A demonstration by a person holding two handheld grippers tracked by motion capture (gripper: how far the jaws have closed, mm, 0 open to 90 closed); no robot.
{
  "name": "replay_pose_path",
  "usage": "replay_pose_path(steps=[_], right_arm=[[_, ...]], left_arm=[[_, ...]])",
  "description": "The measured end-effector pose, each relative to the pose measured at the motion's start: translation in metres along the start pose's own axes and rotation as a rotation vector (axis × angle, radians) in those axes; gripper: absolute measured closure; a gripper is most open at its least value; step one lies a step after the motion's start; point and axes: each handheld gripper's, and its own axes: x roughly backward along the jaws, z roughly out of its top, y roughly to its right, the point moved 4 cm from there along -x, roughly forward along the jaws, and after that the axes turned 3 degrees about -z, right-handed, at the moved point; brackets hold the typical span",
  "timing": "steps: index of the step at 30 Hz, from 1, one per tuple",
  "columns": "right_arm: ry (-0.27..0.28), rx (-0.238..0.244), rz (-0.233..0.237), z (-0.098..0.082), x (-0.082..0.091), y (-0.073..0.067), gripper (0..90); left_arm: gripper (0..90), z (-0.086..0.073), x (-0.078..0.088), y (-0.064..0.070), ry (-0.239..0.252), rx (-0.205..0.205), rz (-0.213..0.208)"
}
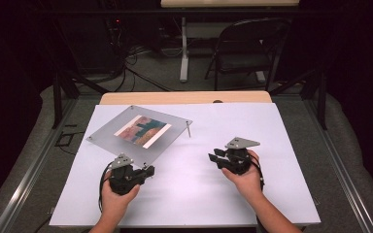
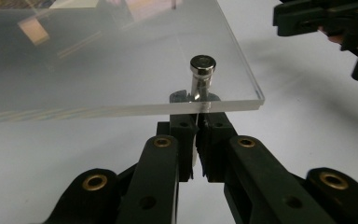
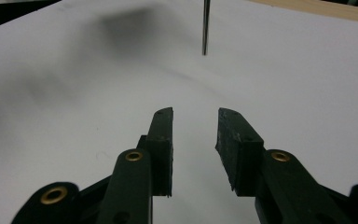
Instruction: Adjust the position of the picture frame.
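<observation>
High view: the left claw (image 1: 148,171) is clamped on a metal standoff bolt (image 2: 202,77) at the near corner of the clear acrylic frame (image 1: 141,128), probably to lift that corner off the tabletop (image 1: 252,194). A landscape print (image 1: 142,131) sits inside. Right claw (image 1: 215,158) gapes empty; a loose pin (image 3: 206,28) lies ahead.

High view: fixed overhead, facing forward and down across the whole surface (image 1: 233,204). Left gripper view: low and very close, aimed along the left hand-held gripper (image 2: 197,140) at the near corner of the clear panel (image 2: 98,70). Right gripper view: low over bare white. Shared by all: white surface.
</observation>
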Motion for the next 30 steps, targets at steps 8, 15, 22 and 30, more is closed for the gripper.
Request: replay_pose_path(steps=[8, 15, 22, 30], right_arm=[[0.004, 0.022, 0.046, 0.018, -0.044, -0.010, 64.6], [-0.009, 0.032, 0.079, 0.022, -0.070, -0.018, 63.2], [-0.013, 0.024, 0.118, 0.021, -0.083, -0.025, 62.5], [-0.039, 0.004, 0.126, 0.020, -0.099, -0.024, 67.3]], left_arm=[[85.5, -0.014, 0.025, 0.000, 0.017, 0.004, 0.020], [85.5, -0.023, 0.040, 0.007, 0.030, 0.000, 0.035], [85.6, -0.027, 0.042, 0.018, 0.032, -0.018, 0.032], [85.5, -0.030, 0.043, 0.019, 0.038, -0.009, 0.045]])
